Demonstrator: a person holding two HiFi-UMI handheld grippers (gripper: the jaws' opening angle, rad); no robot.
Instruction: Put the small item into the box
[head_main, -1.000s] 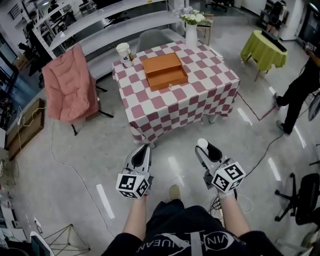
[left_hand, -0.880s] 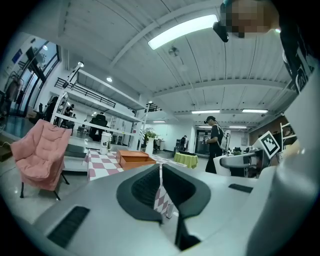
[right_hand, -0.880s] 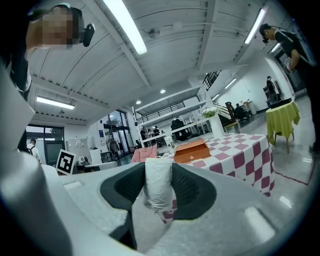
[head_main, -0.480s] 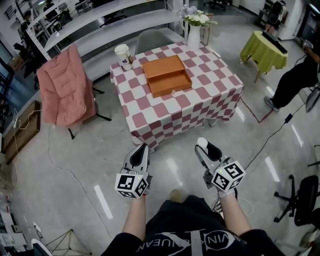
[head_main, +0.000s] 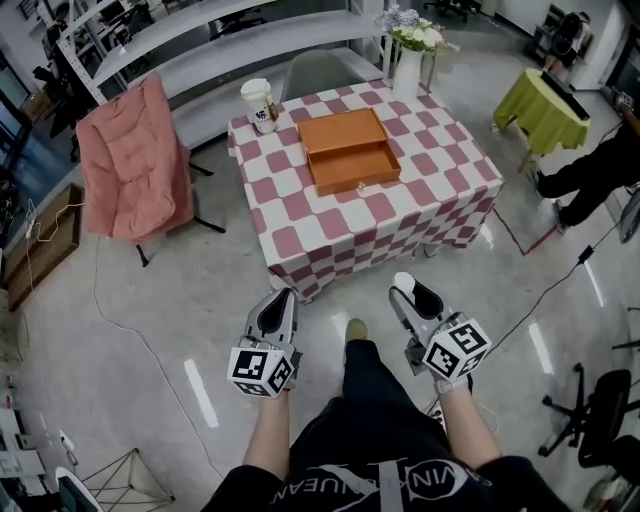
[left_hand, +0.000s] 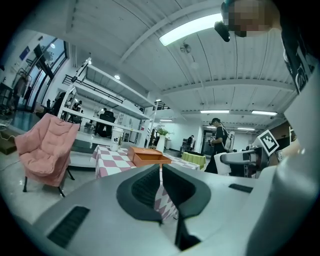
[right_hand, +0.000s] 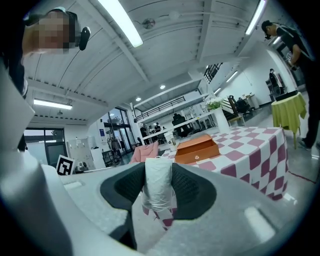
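Note:
The orange box (head_main: 349, 150) lies open on a table with a pink-and-white checked cloth (head_main: 400, 215), well ahead of me. The box also shows in the left gripper view (left_hand: 146, 156) and the right gripper view (right_hand: 197, 149). My right gripper (head_main: 405, 287) hangs over the floor in front of the table, shut on a small white item (right_hand: 157, 185) wrapped in clear film. My left gripper (head_main: 279, 303) is level with it to the left, jaws pressed together with nothing between them (left_hand: 160, 182).
A paper cup (head_main: 261, 104) and a white vase of flowers (head_main: 408, 62) stand on the table's far side. A pink chair (head_main: 128, 165) is at the left, a green-draped table (head_main: 545, 108) and a person in black (head_main: 590, 170) at the right. Cables trail on the floor.
The table and box have drifted a little right and nearer in the head view as I step forward; my leg now shows between the grippers. Both grippers keep their hold.

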